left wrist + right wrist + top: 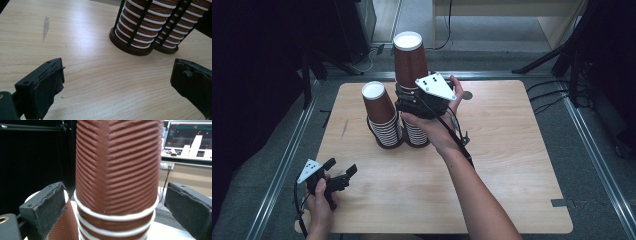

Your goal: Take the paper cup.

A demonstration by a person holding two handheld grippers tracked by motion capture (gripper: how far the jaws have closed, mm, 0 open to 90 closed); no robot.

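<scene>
Two stacks of upside-down brown ribbed paper cups stand in black wire holders at the middle of the wooden table (512, 165). The shorter stack (379, 107) is on the left, the taller stack (409, 57) on the right. My right gripper (407, 102) reaches the taller stack from the near side. Its jaws stand open on either side of the top cup (117, 165), with the pads clear of it. My left gripper (341, 167) hovers open near the table's front left corner, nothing between its jaws (117, 72), and faces the holder bases (132, 48).
A small dark round mark (467, 95) lies on the table behind the right hand. A grey smear (45, 26) marks the wood left of the stacks. Dark stands and cables line the floor beyond the table's far edge. A monitor (190, 137) glows in the background.
</scene>
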